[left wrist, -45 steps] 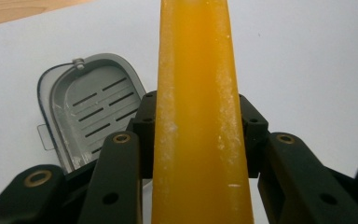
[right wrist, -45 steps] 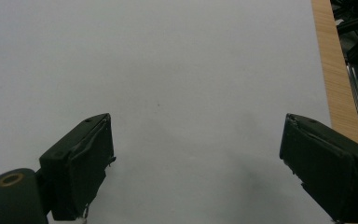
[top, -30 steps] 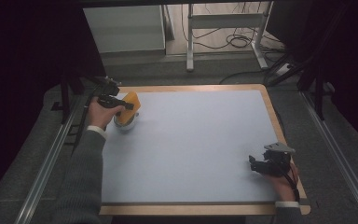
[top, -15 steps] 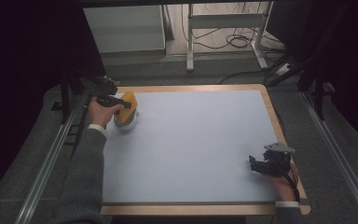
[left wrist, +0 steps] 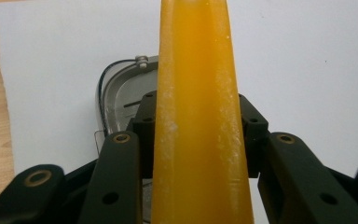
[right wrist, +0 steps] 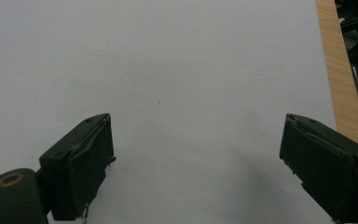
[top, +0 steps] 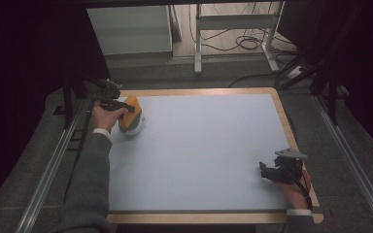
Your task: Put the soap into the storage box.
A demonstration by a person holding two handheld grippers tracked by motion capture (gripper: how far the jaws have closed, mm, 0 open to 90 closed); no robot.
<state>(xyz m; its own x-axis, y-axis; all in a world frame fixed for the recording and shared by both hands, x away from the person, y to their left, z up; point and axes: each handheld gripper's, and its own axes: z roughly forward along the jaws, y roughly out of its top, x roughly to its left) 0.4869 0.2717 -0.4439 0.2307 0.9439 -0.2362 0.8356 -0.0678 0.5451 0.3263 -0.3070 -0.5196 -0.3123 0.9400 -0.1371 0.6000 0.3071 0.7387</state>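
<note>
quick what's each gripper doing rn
Left hand-held gripper: shut on the orange handle.
Right hand-held gripper: open, holding nothing, over the mat.

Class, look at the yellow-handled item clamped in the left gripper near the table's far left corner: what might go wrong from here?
1. The left gripper clamps the smooth, tapering yellow handle; it might slip along the taper.
2. The item sits close to the mat's edge and wooden table rim; a sideways push could slide it off.
3. The right gripper stands open and far away, giving no support.
</note>
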